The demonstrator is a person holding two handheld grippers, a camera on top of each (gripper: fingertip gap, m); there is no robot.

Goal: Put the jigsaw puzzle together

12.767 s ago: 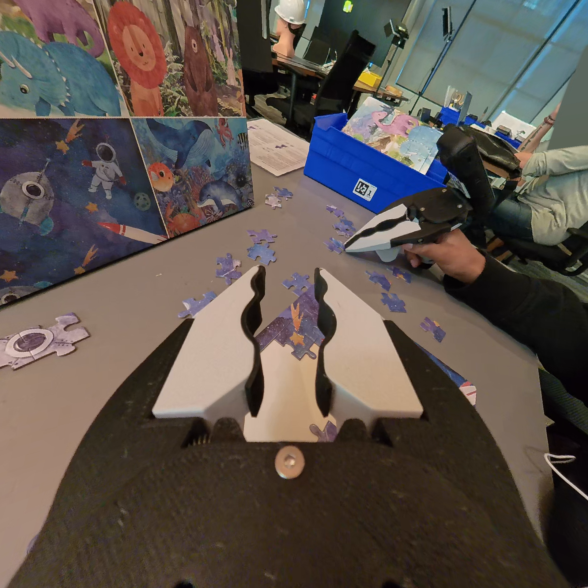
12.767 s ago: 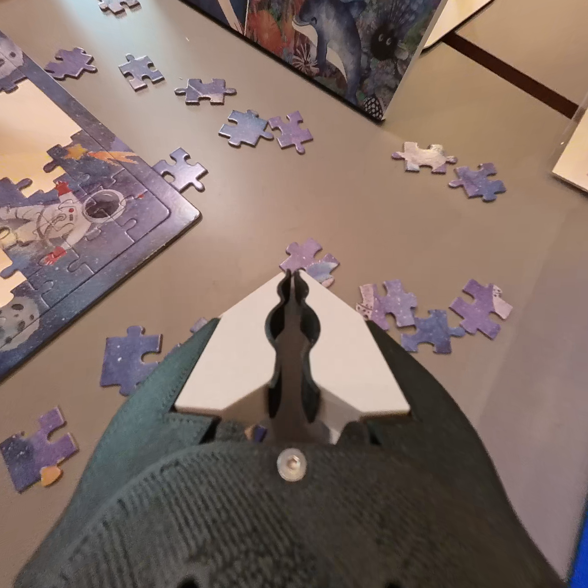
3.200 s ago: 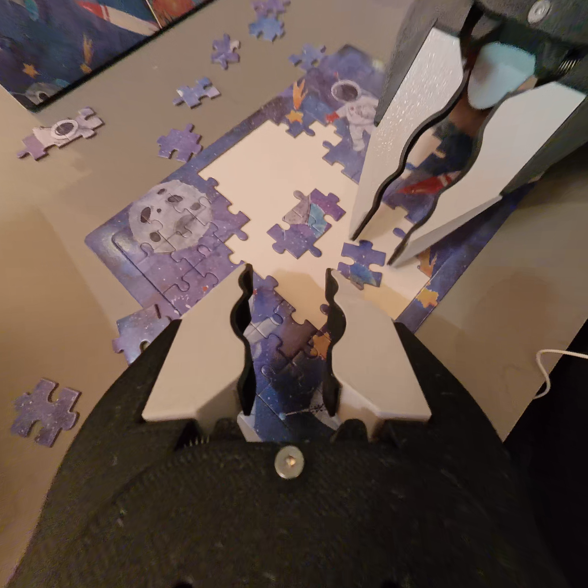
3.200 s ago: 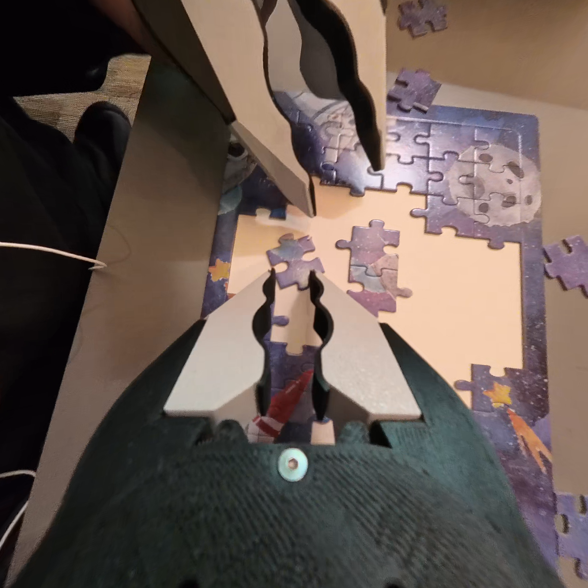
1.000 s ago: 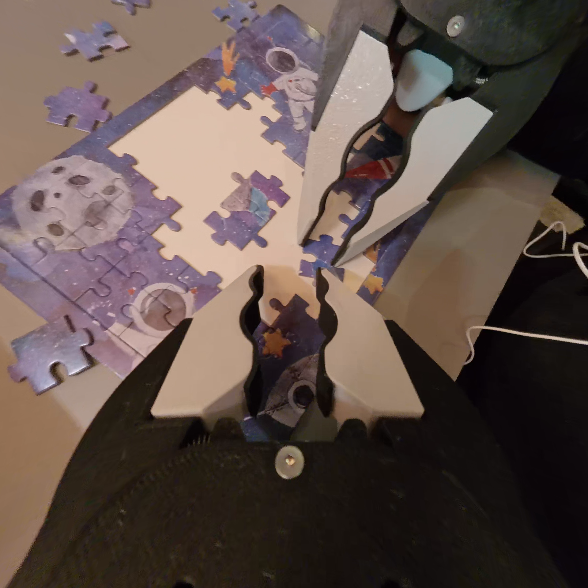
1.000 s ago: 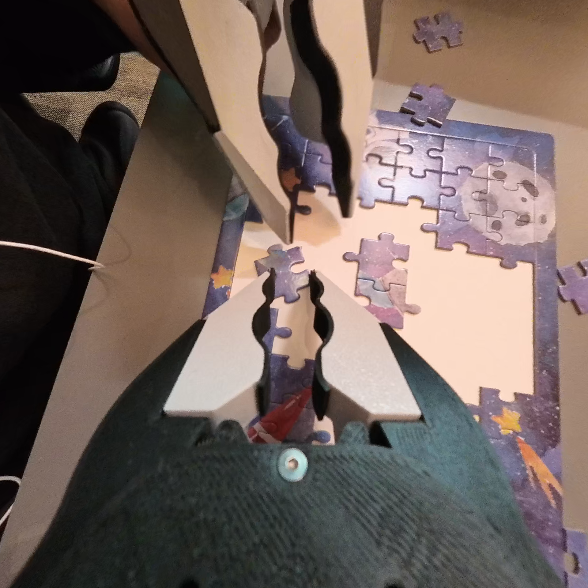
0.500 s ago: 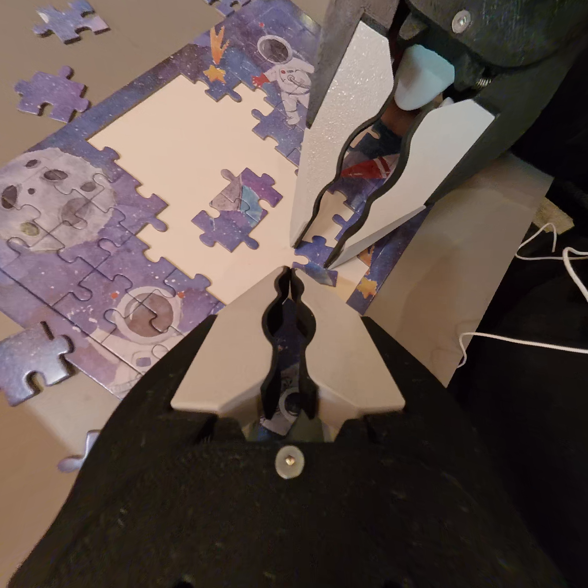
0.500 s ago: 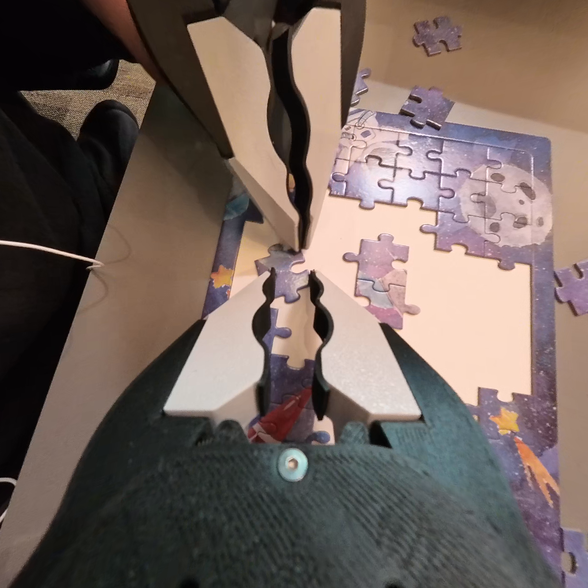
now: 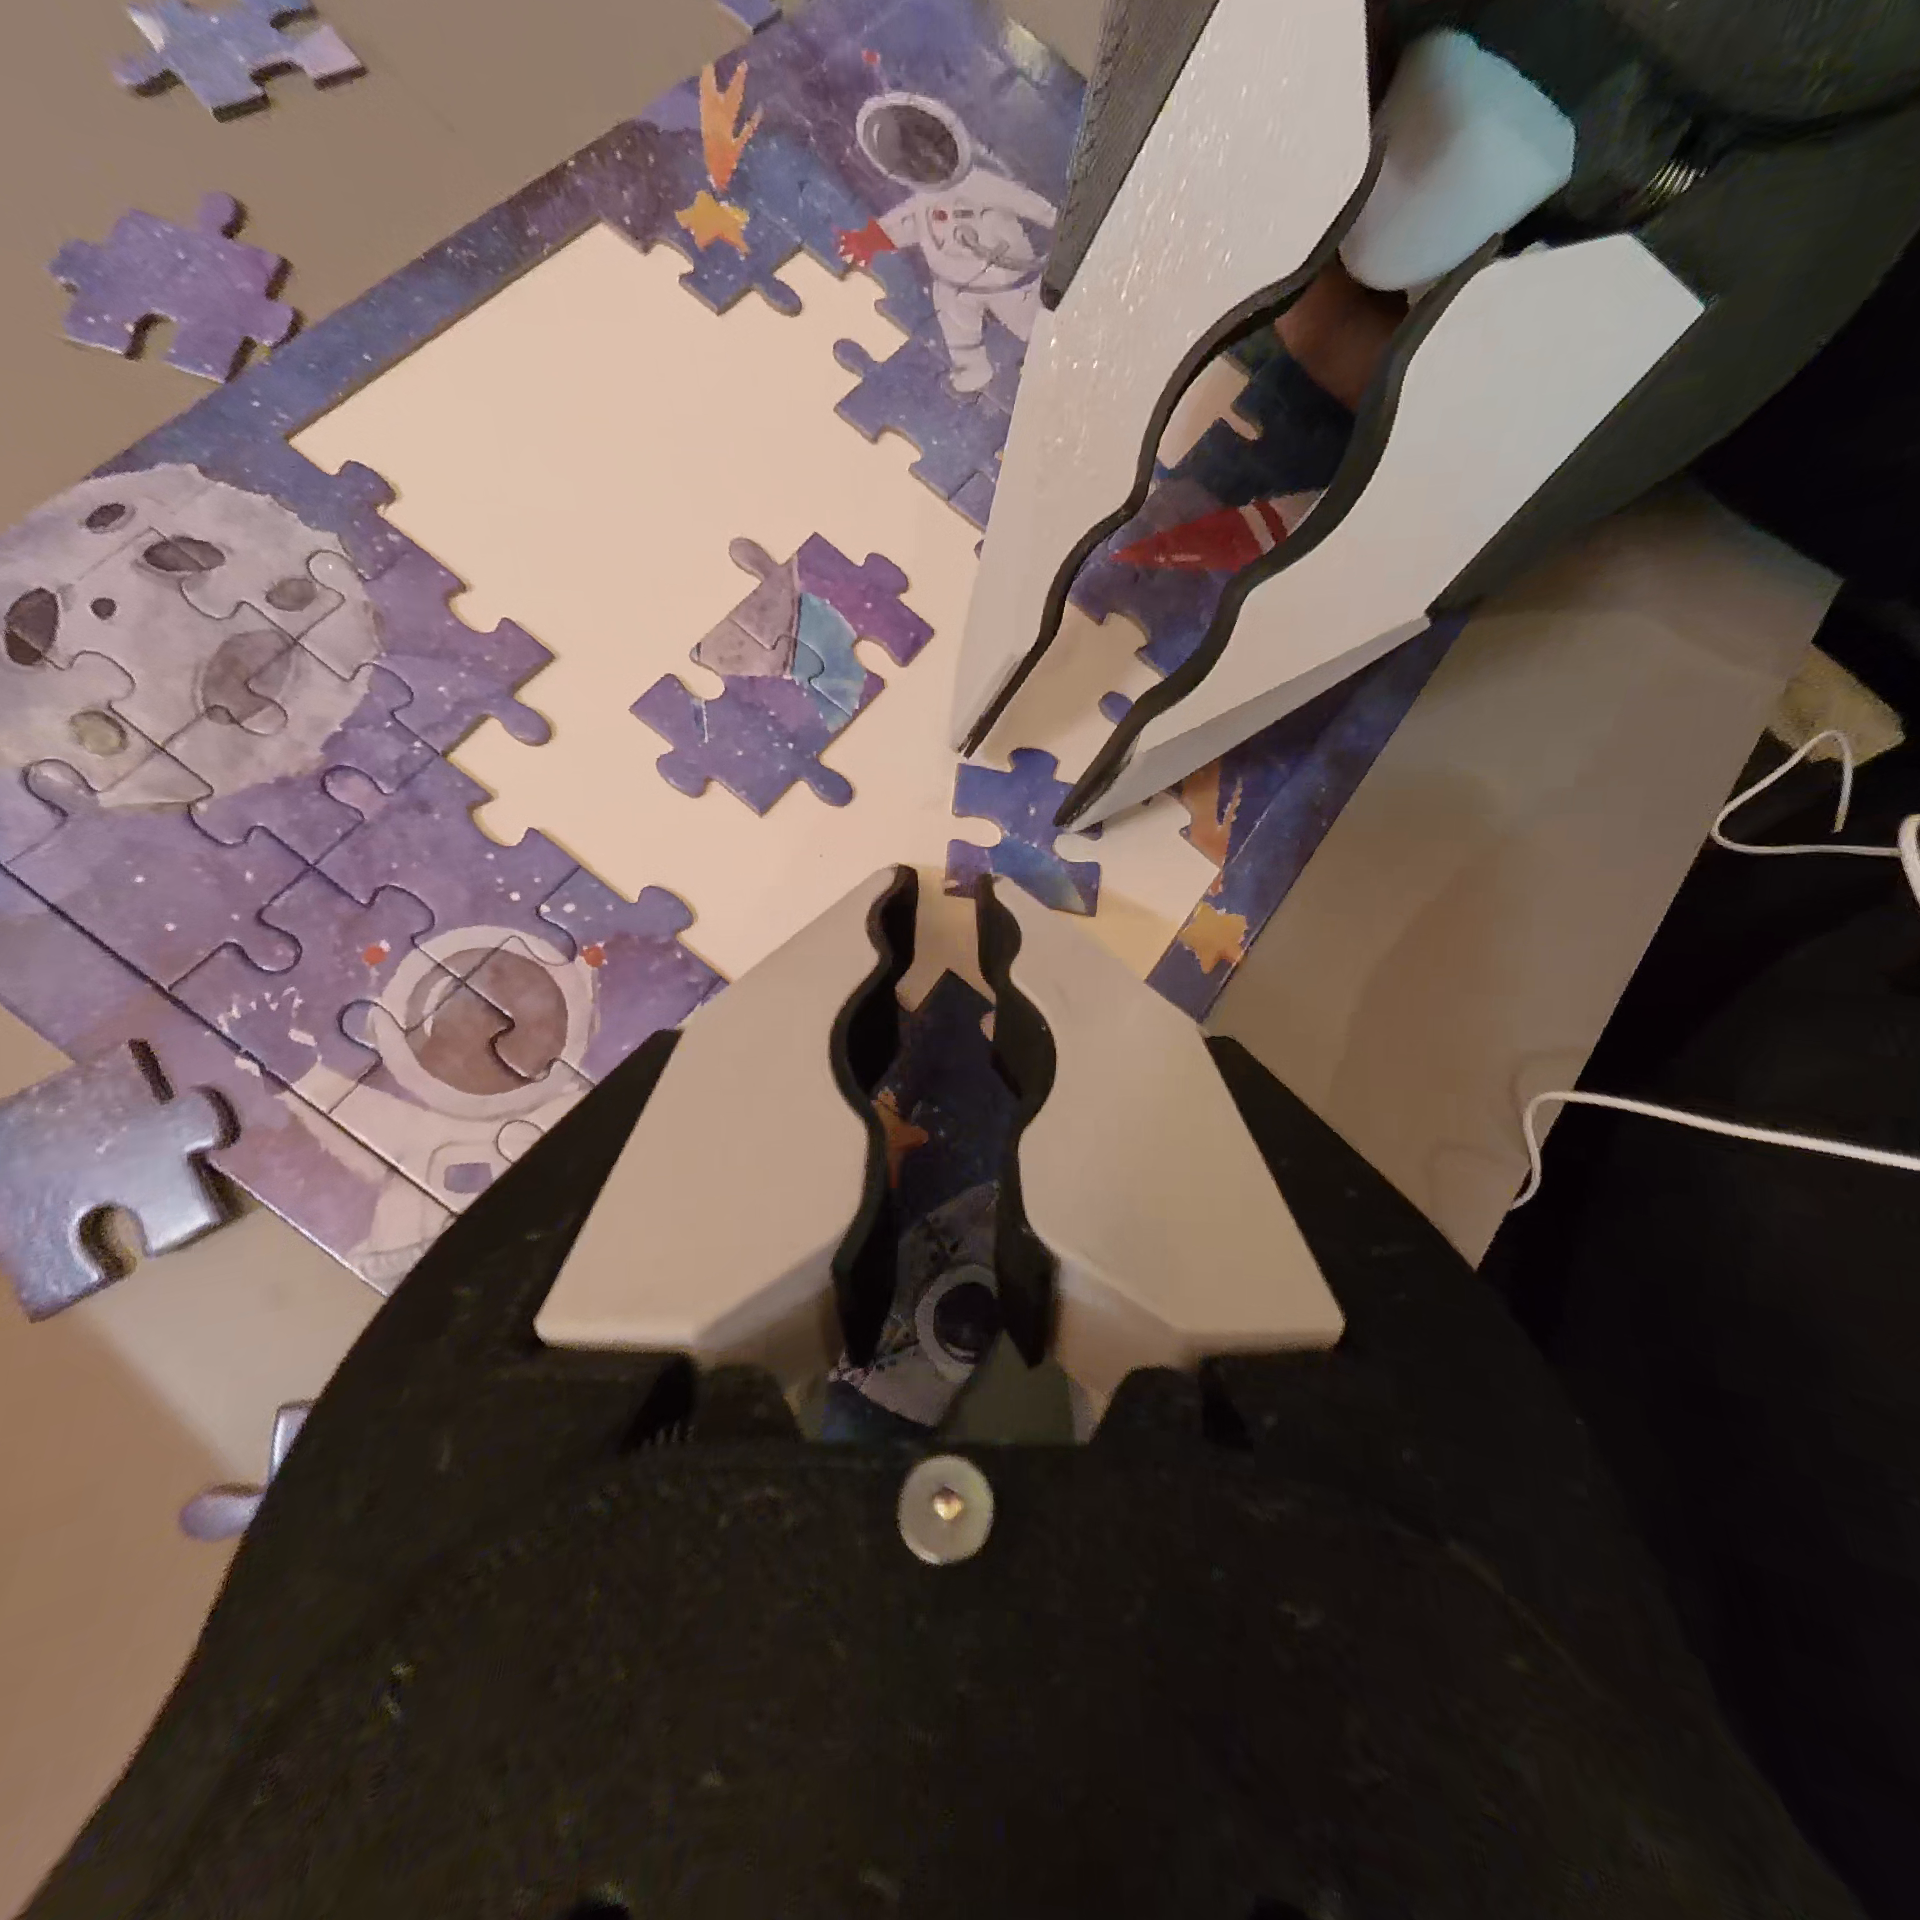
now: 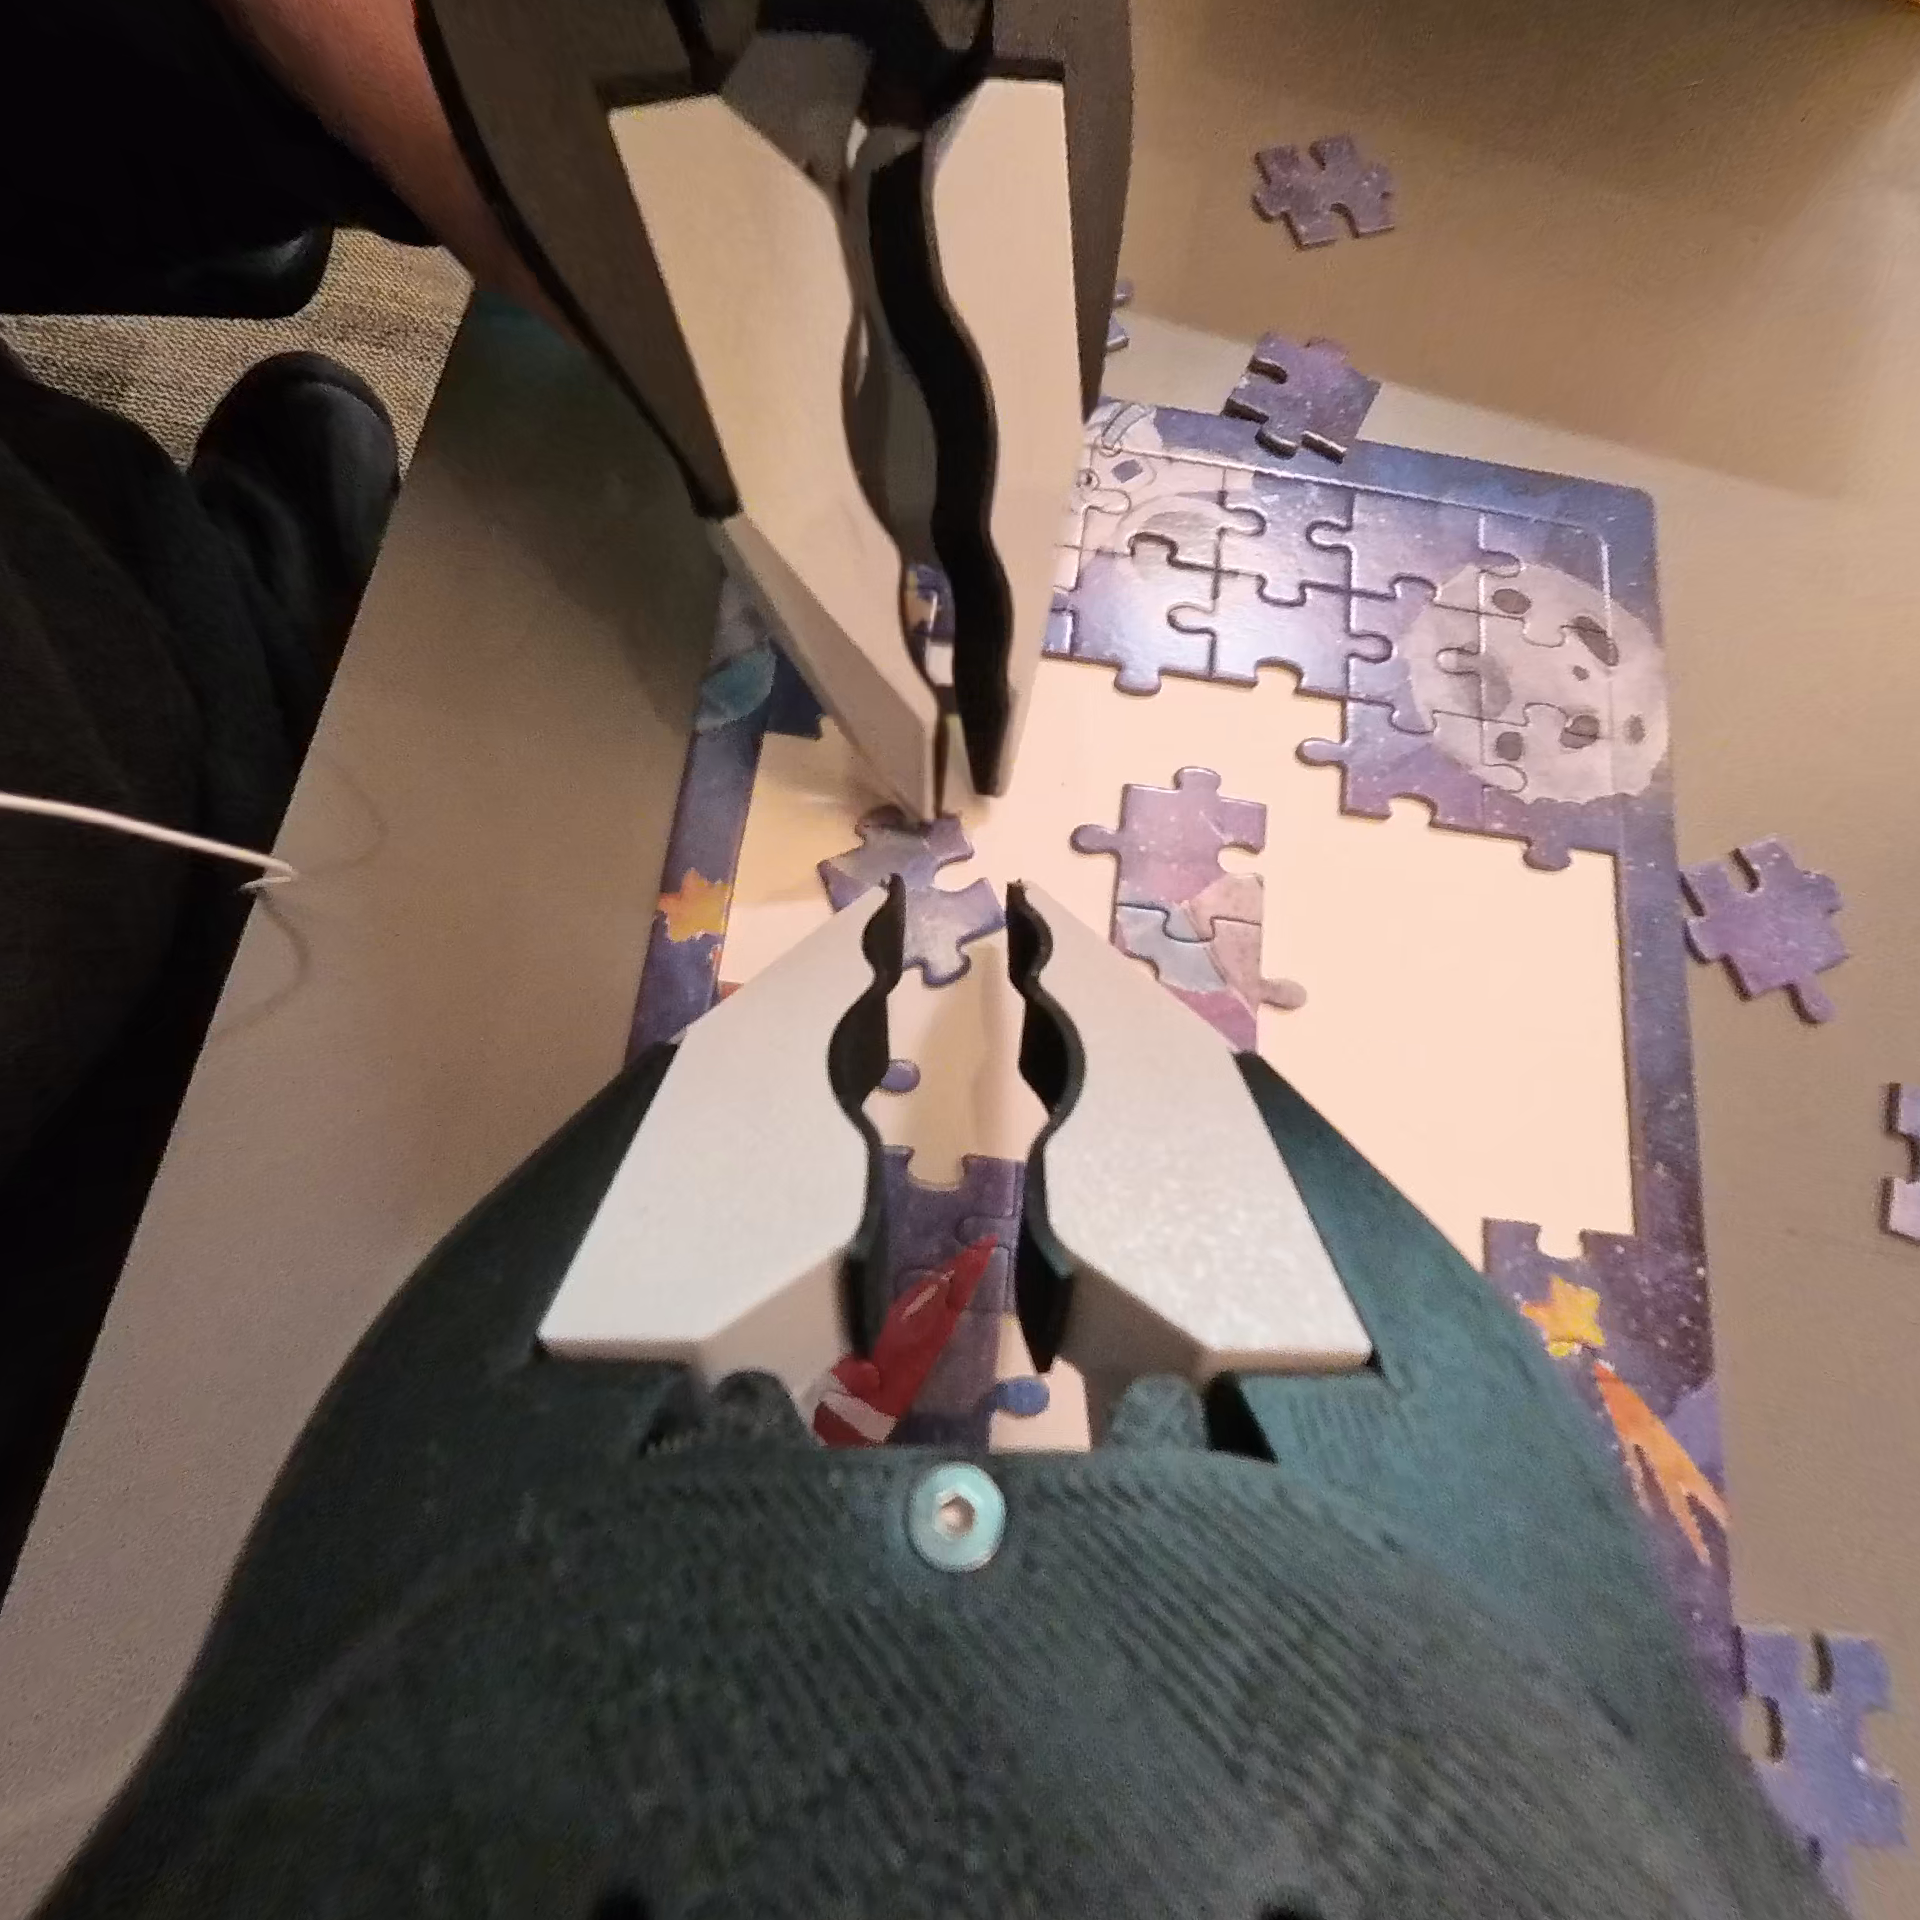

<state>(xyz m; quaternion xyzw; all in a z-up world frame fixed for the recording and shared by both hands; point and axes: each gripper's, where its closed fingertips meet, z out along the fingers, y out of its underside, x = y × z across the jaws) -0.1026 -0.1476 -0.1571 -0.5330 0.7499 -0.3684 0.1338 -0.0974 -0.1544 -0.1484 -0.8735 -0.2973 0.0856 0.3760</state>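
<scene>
A space-themed jigsaw board (image 9: 582, 416) lies on the grey table, with a bare cream middle. A loose blue piece (image 9: 1023, 821) lies flat on the cream area near the board's corner. My left gripper (image 9: 940, 883) has its tips at that piece's near tab, jaws slightly apart with nothing pressed between them. My right gripper (image 9: 1018, 779) comes in from the upper right, open, with one fingertip (image 9: 1070, 821) on the piece. In the right wrist view the piece (image 10: 925, 883) lies at the right gripper (image 10: 953, 891), and the left gripper (image 10: 956, 790) stands just beyond it.
A joined pair of pieces (image 9: 779, 675) lies loose in the cream area. Loose pieces lie on the table beside the board (image 9: 177, 281) (image 10: 1766, 925). The table edge (image 9: 1558, 935) is close, with white cable (image 9: 1714, 1132) hanging past it. Only a small space, under 4 cm, lies between the two pairs of fingers.
My left jaws closed to shut half a second ago and have now parted a little, nothing held. The left gripper moved closer to the loose piece. The right gripper barely moved.
</scene>
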